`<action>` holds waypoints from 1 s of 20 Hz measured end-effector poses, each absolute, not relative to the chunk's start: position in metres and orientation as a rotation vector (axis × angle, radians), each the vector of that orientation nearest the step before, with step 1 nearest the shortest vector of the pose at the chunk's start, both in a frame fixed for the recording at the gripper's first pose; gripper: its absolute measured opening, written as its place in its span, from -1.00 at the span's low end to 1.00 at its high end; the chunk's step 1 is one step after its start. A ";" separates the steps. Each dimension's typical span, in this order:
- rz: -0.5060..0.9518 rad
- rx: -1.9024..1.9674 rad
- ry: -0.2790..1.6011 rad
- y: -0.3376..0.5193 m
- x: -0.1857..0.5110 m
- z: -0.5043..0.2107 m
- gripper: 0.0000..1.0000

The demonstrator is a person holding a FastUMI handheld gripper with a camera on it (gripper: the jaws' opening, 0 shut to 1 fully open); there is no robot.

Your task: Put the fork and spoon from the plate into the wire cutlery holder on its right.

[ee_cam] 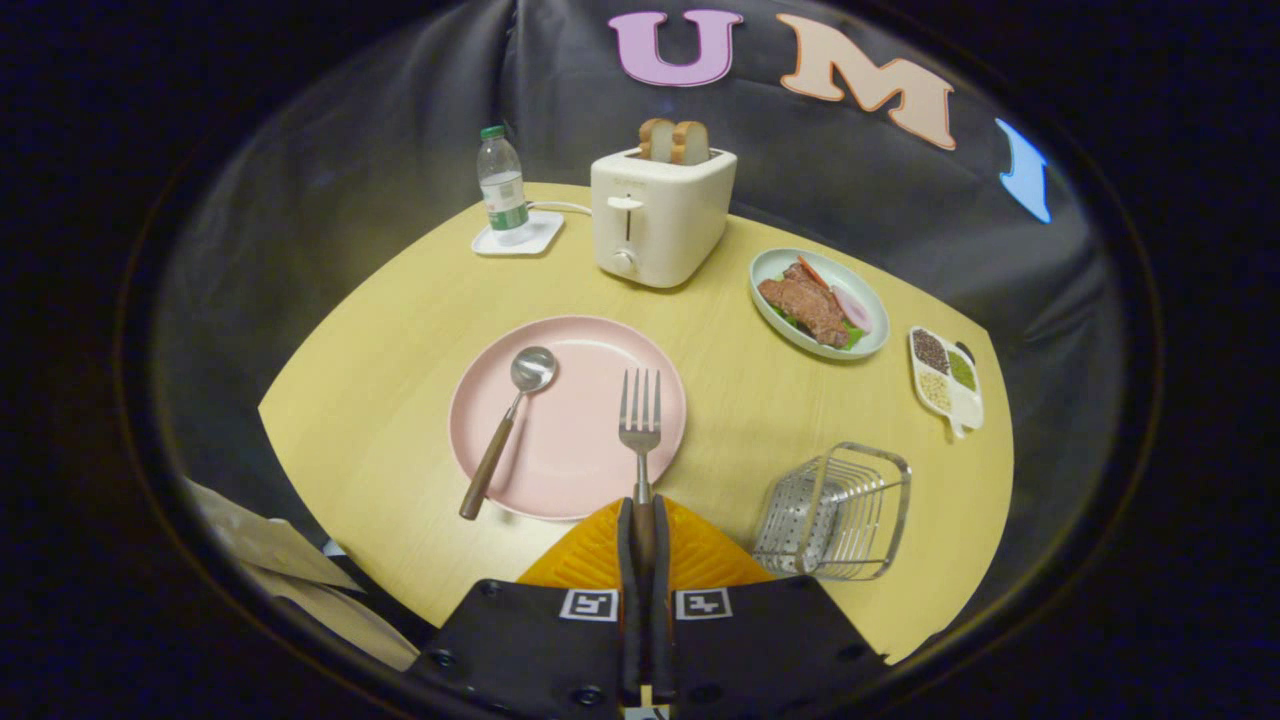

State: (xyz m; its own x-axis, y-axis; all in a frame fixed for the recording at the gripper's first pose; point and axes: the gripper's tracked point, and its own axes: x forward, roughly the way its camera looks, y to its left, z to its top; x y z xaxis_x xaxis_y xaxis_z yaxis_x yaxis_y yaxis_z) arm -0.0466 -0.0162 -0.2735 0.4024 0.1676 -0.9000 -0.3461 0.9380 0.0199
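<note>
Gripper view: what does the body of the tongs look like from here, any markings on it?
The tongs have two slim fingers running forward side by side from a broad dark body. Behind them sit two wedge-shaped ribbed plates. The body carries two small square black-and-white tags, one behind each finger, and round screw heads dot its lower edge. No cables are visible.

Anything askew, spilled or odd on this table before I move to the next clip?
Nothing stands out. The spoon lies on the pink plate, handle past its rim. The gripper is shut on the fork handle, tines over the plate. The wire cutlery holder stands upright and nothing is spilled.
</note>
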 end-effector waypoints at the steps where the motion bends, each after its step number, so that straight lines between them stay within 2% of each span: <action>1: 0.329 -0.171 1.119 -0.020 -0.047 -0.269 -0.85; 9: 0.301 -0.228 1.126 -0.088 -0.038 -0.239 -0.84; 20: 0.313 -0.322 1.226 -0.150 -0.054 -0.246 -0.84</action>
State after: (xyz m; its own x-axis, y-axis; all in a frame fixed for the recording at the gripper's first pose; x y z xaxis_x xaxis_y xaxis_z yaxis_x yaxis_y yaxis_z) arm -0.0539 -0.1504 -0.2462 0.3072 0.0610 -0.9497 -0.4023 0.9127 -0.0715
